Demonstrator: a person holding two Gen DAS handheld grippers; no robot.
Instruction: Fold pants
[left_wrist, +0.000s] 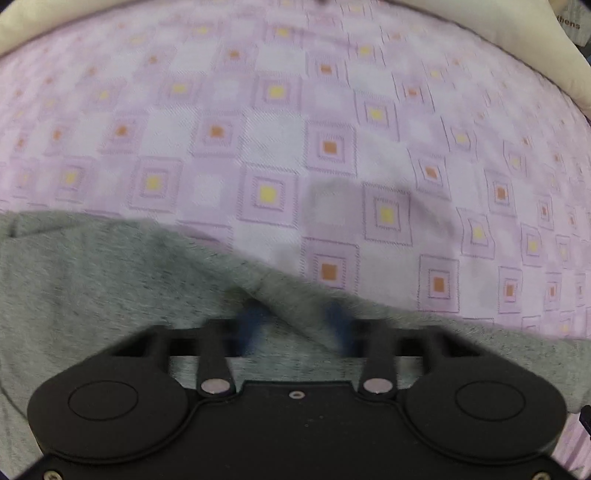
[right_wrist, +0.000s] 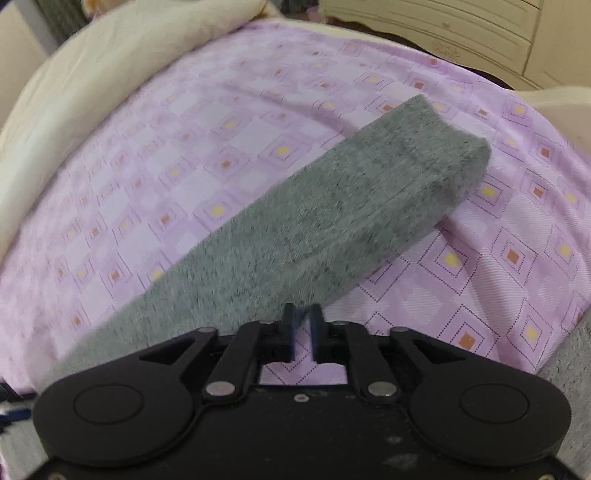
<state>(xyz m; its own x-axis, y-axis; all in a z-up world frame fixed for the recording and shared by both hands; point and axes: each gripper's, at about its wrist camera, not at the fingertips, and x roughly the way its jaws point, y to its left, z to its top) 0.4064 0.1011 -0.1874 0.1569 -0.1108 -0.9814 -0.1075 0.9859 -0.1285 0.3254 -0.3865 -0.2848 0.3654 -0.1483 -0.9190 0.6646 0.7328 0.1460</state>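
Observation:
The grey pants (left_wrist: 110, 288) lie on a lilac bedsheet (left_wrist: 295, 110) with yellow and orange squares. In the left wrist view my left gripper (left_wrist: 295, 325) hangs just over the pants' edge, its blue fingers (left_wrist: 251, 325) apart and blurred by motion, nothing between them. In the right wrist view a grey pant leg (right_wrist: 332, 206) runs diagonally up to the right, its cuff end folded over. My right gripper (right_wrist: 303, 325) is shut on the near edge of this leg and lifts it off the sheet (right_wrist: 147, 166).
A cream blanket (right_wrist: 74, 92) borders the sheet at the left and back. A cream dresser (right_wrist: 461, 33) stands beyond the bed at top right. More grey fabric (right_wrist: 565, 387) shows at the right edge.

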